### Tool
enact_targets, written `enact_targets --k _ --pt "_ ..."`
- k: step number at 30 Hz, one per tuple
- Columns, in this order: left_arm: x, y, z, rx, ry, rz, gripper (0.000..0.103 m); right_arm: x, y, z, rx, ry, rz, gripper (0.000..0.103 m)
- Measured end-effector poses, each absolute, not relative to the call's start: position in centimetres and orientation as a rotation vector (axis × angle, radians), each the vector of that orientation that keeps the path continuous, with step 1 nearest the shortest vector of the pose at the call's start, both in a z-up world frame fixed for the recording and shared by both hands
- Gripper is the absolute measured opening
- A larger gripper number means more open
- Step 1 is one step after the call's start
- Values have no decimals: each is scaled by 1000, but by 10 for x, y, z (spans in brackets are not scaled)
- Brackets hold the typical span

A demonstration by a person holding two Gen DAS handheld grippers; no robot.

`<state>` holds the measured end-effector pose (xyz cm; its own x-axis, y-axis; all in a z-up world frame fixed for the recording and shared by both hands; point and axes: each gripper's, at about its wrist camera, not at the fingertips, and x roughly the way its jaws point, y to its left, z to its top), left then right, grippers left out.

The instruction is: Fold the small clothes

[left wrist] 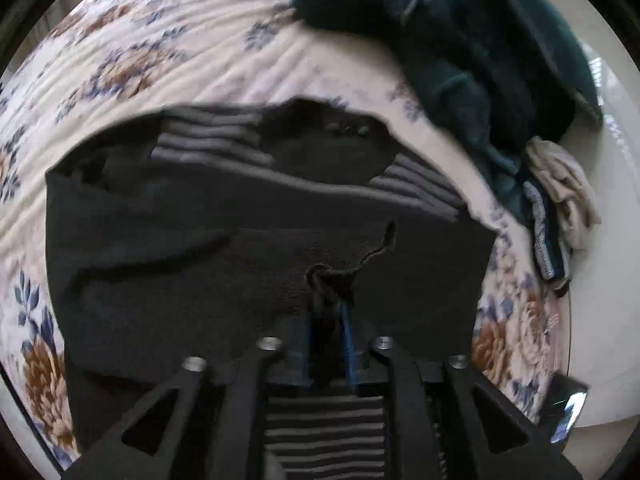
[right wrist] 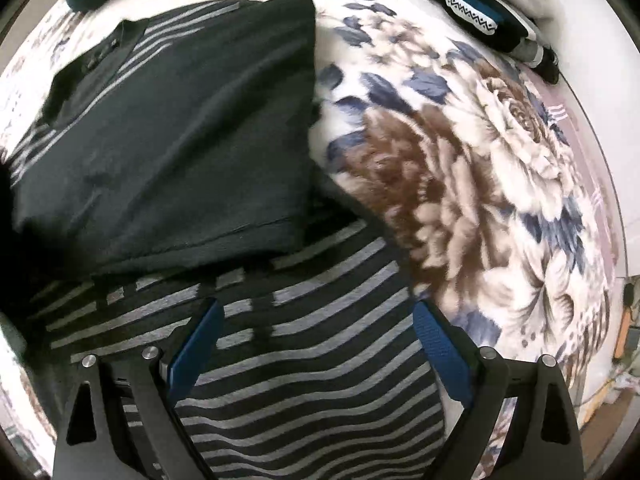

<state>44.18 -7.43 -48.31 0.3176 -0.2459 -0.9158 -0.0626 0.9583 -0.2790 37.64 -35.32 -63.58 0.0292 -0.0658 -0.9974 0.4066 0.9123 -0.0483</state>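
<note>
A flowered bedspread point(right wrist: 460, 168) is covering the bed. The striped shirt point(right wrist: 180, 128) is lying half-folded on it. The left gripper point(left wrist: 329, 300) is pinching its dark fabric; the right gripper point(right wrist: 316, 320) is hovering spread over its stripes.

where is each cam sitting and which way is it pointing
Left wrist: sits on the left tool, looking forward along its fingers, which are shut on a fold of the dark shirt; beyond lie the floral blanket and a teal garment.
Right wrist: sits on the right tool, open and looking down past its blue pads over the shirt's striped part, with its folded dark part beyond.
Shared: the shirt, blanket and teal garment.
</note>
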Motion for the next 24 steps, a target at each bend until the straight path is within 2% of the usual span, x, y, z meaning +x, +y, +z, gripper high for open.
enact_targets --k 1,2,3,4,7,13,19,20,21,22,23,24 --pt "436 -64 -482 -293 1241 -110 38 376 -358 -633 298 1496 -349 97" --pt "431 -51 -480 -300 1232 -87 58 376 -362 -630 327 1488 -323 97" --pt "422 -26 -476 -300 1210 -32 72 377 -366 -626 368 1479 -288 97" --pt "420 -15 -473 -293 1195 13 92 379 -367 -623 402 1473 -254 97" --pt "401 57 -467 -217 1145 228 95 394 -363 -615 509 1457 -126 97" --pt "359 182 -480 -156 1197 580 95 450 -313 -615 662 1418 66 97" --pt "336 211 -482 -192 1189 691 95 504 -266 -667 695 1521 68 96" --pt "336 209 -481 -197 1190 693 95 509 -261 -671 655 1530 52 87" --pt "335 207 -484 -201 1193 690 95 512 -254 -671 610 1521 33 55" --pt "338 204 -486 -202 1197 682 95 516 -244 -665 512 1507 2 30" --pt "340 199 -488 -200 1202 669 95 516 -238 -657 429 1488 -14 14" --pt "346 195 -489 -198 1207 657 95 514 -237 -650 401 1462 -1 13"
